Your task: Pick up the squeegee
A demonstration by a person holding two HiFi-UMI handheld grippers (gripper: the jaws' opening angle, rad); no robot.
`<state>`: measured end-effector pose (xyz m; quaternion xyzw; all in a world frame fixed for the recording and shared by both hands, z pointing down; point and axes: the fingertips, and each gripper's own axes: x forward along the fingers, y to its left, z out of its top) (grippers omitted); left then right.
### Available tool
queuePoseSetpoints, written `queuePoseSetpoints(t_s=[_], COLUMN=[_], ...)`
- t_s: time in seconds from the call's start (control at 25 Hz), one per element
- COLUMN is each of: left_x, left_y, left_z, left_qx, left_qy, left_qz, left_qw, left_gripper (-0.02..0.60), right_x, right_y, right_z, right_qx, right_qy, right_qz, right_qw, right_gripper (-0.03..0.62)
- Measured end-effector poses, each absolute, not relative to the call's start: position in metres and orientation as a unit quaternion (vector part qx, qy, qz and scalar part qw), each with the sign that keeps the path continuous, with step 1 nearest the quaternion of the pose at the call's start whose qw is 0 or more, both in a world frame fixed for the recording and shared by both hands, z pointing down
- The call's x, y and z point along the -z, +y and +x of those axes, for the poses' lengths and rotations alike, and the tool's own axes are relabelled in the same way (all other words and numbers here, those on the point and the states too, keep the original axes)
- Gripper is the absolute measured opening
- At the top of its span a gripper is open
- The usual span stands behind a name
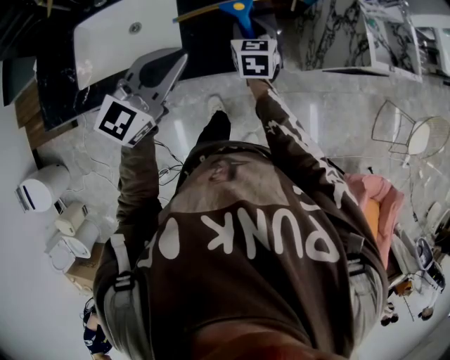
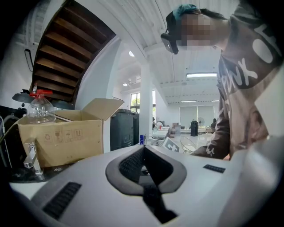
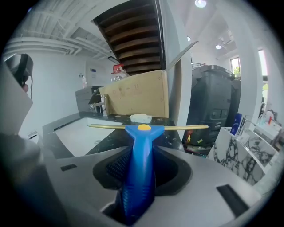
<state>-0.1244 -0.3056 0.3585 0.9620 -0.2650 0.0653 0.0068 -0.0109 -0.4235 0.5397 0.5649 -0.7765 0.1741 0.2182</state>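
Observation:
The squeegee (image 3: 138,170) has a blue handle and a thin yellow blade (image 3: 186,127) set crosswise at its far end. My right gripper (image 3: 138,153) is shut on the handle and holds it above the dark countertop (image 3: 111,137). In the head view the squeegee (image 1: 239,10) sticks out past the right gripper (image 1: 247,31) at the top middle. My left gripper (image 1: 176,65) hovers over the sink's corner, shut with nothing in it. In its own view the left gripper (image 2: 143,153) shows its pads pressed together.
A white sink (image 1: 116,31) is set in the black counter. A cardboard box (image 3: 135,99) stands behind it with a spray bottle (image 2: 41,106) and a faucet (image 2: 31,155) nearby. A dark bin (image 3: 213,111) stands right of the counter. A wire chair (image 1: 404,130) is on the floor.

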Motion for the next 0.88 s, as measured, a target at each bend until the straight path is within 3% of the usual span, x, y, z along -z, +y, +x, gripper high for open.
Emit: queuePoseSetpoints(t_s=[0.88], left_x=[-0.333], left_y=[-0.262], left_z=[-0.122], left_qx=[-0.066], left_qy=[-0.289], left_qz=[0.955], left_qw=[-0.034], left_gripper=[0.003], right_x=[-0.410], right_y=[-0.361], right_z=[0.002], right_qx=[-0.054], right_qy=[-0.825], right_qz=[0.549], right_qw=[0.124], right_gripper=[0.143])
